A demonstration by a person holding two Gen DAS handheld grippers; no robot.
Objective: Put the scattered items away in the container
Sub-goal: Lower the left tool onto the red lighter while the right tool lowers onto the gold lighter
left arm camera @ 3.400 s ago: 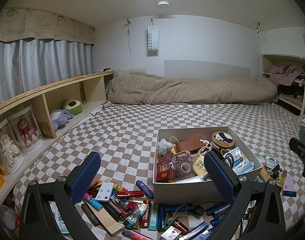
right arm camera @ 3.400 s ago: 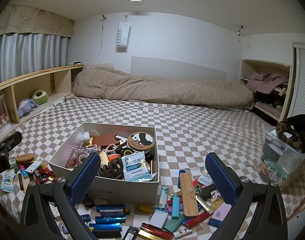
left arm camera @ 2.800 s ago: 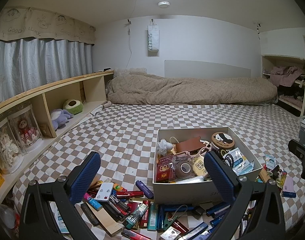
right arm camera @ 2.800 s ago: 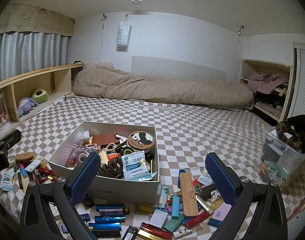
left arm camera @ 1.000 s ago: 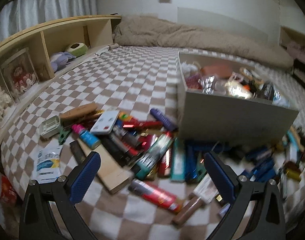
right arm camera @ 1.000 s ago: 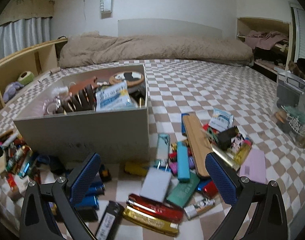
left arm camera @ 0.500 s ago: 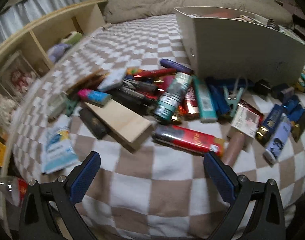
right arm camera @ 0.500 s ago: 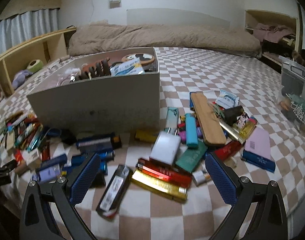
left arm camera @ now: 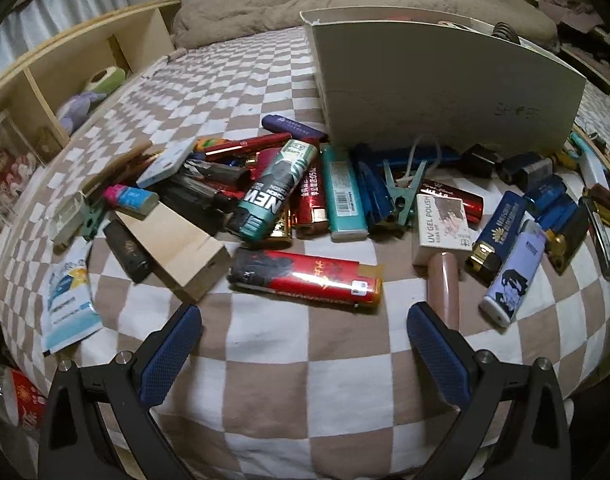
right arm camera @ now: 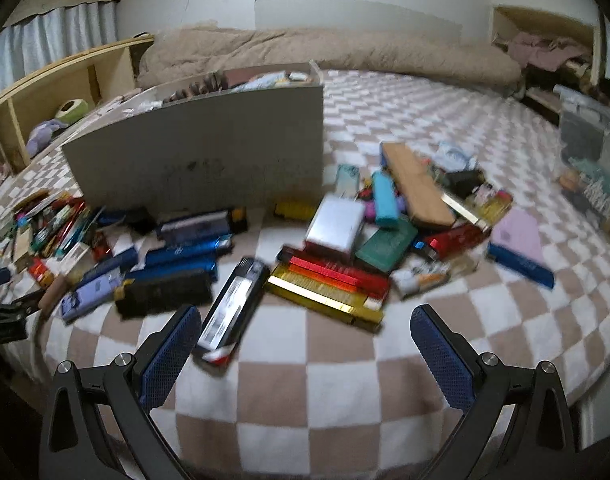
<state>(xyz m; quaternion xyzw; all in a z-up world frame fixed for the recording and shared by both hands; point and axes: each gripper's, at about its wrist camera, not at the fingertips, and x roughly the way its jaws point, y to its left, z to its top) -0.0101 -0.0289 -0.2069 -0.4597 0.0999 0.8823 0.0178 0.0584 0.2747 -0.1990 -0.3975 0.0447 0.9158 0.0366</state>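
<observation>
My left tool (left arm camera: 304,346) spread wide, empty, low over near edge of bed (left arm camera: 265,392). Red lighter (left arm camera: 305,276) lies just ahead between its fingers, wooden block (left arm camera: 173,244) to its left, UV gel polish box (left arm camera: 443,222) to its right. Grey box (left arm camera: 437,80) stands behind pile, already filled.

My right tool (right arm camera: 305,346) also wide, empty. Black lighter with white label (right arm camera: 231,312) just beside my left finger (right arm camera: 171,354); gold bar (right arm camera: 325,300) ahead. Grey box (right arm camera: 201,156) beyond, items scattered along its front and right side.

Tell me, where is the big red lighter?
In the left wrist view, the big red lighter lies on the checkered bedspread, between the wooden block and the nail polish box.
</observation>
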